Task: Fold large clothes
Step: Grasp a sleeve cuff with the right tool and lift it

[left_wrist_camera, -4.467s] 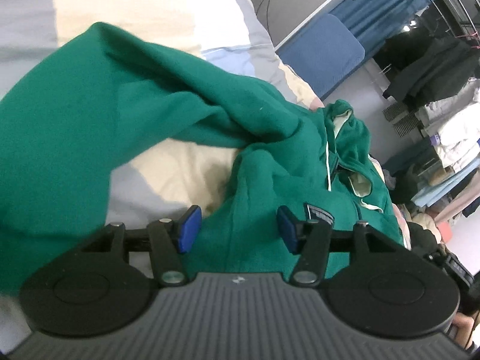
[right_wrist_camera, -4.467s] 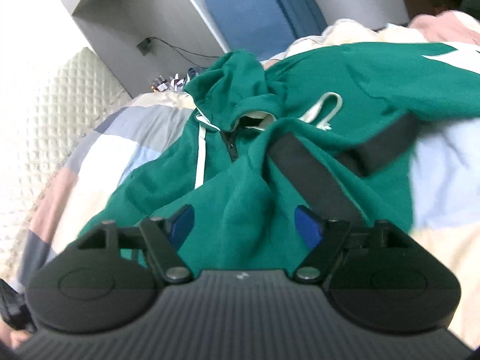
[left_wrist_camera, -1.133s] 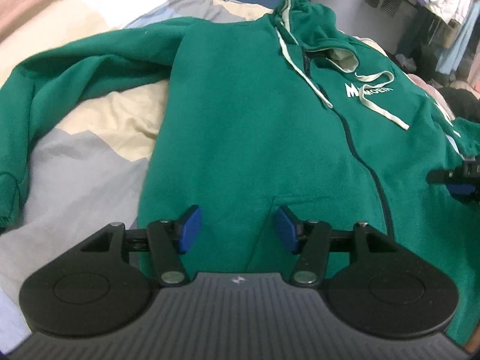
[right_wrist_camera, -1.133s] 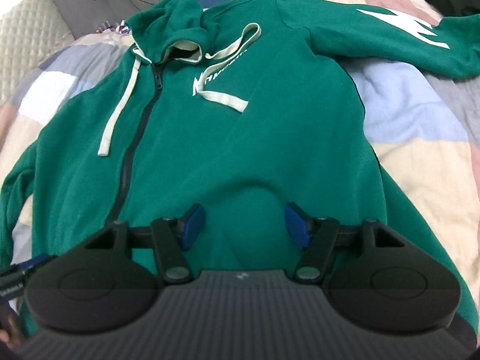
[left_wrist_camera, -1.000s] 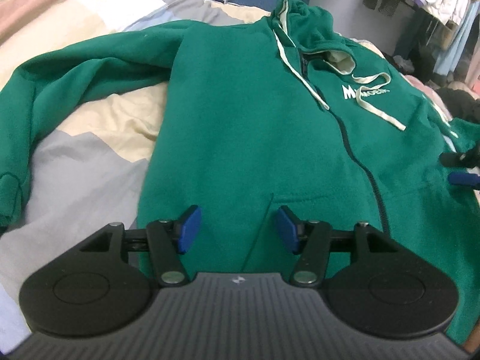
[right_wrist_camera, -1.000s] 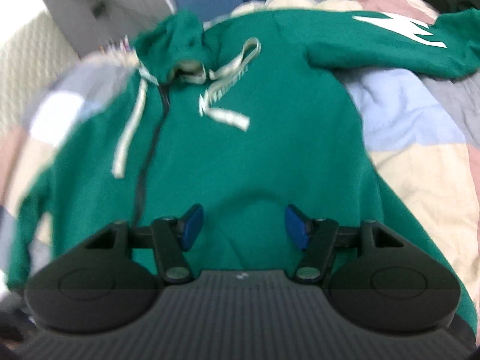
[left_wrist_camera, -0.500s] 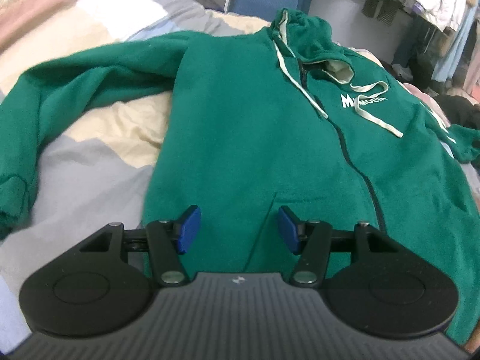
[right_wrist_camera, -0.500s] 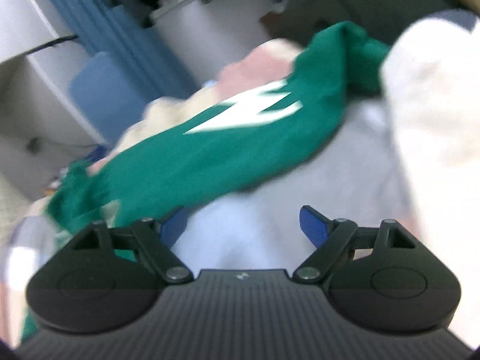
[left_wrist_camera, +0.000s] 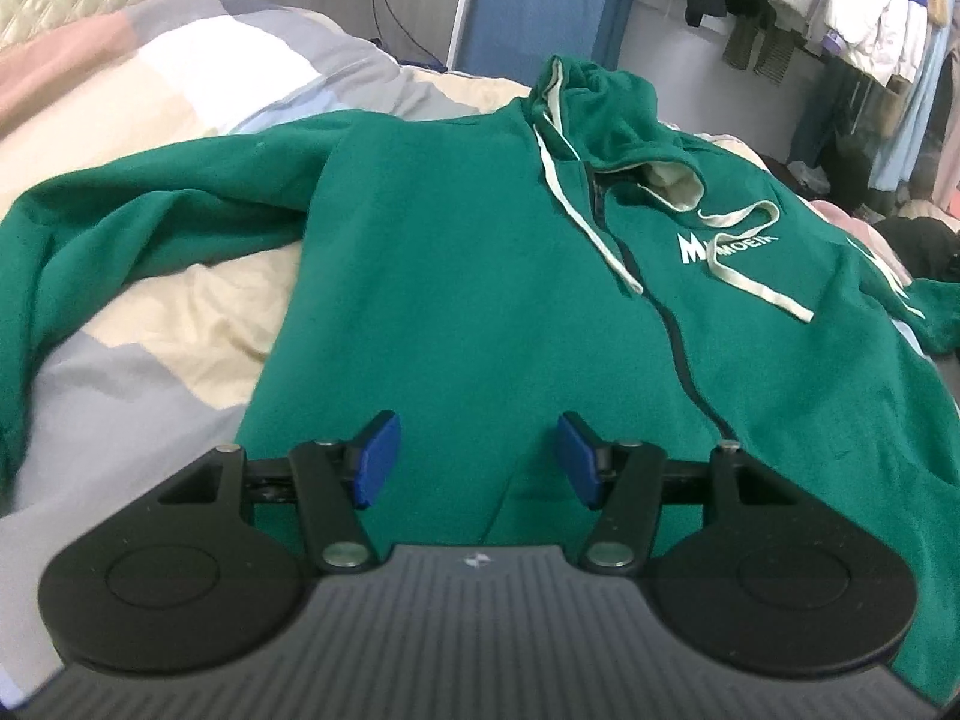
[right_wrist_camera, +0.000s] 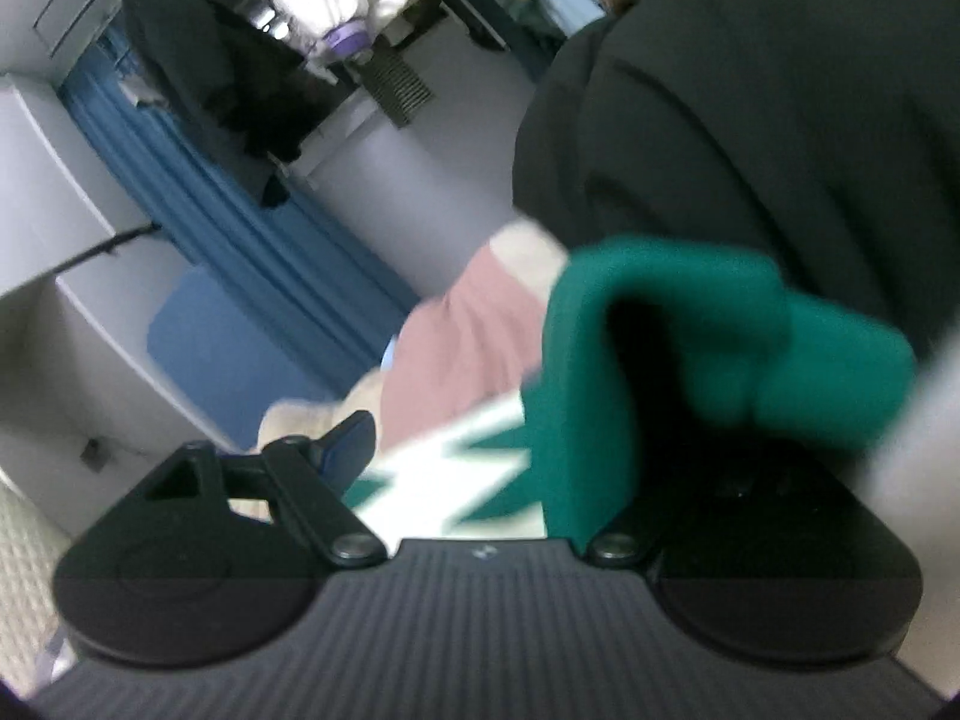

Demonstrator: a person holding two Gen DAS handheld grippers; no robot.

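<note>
Spread front side up across a patchwork bedspread (left_wrist_camera: 150, 354) of pink, white, grey and cream blocks lies a large green zip-up hoodie (left_wrist_camera: 456, 300). At far left in the left wrist view, one sleeve (left_wrist_camera: 90, 240) runs out from the shoulder and bends down toward the left edge of the picture. Moving right, the body of the garment lies fairly flat, its dark zip (left_wrist_camera: 672, 336) running down the middle. Two pale drawstrings (left_wrist_camera: 588, 222) trail from the hood (left_wrist_camera: 606, 120), which is bunched at the far end of the garment. White lettering (left_wrist_camera: 720, 246) sits on the chest to the right of the zip. Farther right, the other sleeve ends in a cuff (left_wrist_camera: 936, 312) near the picture's edge. Beyond the bed stand a blue padded panel (left_wrist_camera: 534, 18) and, at far right, a rail of hanging clothes (left_wrist_camera: 852, 18).

Low in that view, the left gripper (left_wrist_camera: 477, 459) sits over the hem area of the hoodie. Its blue pads stand moderately apart with nothing pinched; green fabric shows below and between them.

Turning to the right wrist view, which is blurred, the right gripper (right_wrist_camera: 498, 450) has its jaws spread wide, having just been opening. The left blue pad is visible; the right finger is hidden behind green cloth. A sleeve end (right_wrist_camera: 720, 348) with a white jagged mark (right_wrist_camera: 432, 492) lies between the jaws, folded into a hump. Whether either pad touches it cannot be told. Dark clothing (right_wrist_camera: 780, 120) fills the upper right.
</note>
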